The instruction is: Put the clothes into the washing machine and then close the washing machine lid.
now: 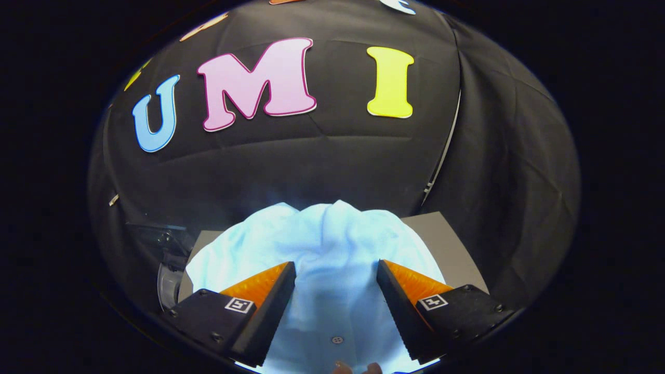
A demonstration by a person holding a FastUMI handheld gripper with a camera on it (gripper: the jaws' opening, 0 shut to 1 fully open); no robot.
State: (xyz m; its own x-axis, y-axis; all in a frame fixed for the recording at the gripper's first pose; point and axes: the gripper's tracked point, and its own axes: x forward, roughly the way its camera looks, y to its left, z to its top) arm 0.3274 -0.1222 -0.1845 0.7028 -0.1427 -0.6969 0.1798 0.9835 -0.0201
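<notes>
I have the gripper [336, 283] in the lower middle of the frame with its two fingers spread wide, a broad gap between the tips. A crumpled pale blue-white shirt of thin woven cloth [332, 244] fills that gap and bunches up just beyond the tips, toward the centre of the frame. The fabric runs between the fingers, but I can't see either one pressing on it, so I judge that I have hold of nothing yet. One small round button [337, 340] shows on the cloth low between the fingers. The shirt lies on a flat grey surface [447, 239], whose corners peek out at lower left and lower right of the heap. At the far lower left is a dark fixture with a curved clear rim [165, 270]; I can't tell whether it belongs to the washing machine.

What worries me: if I close on this loose mound, I may pinch only a thin top fold, and the rest could trail, slip free or snag on the way to the drum. The cloth is overexposed, so I read its folds poorly and could misjudge how deep to go. A sleeve left hanging out could also foul the lid.

Count: one gripper, two fingers, one garment, one button, one grey surface.
</notes>
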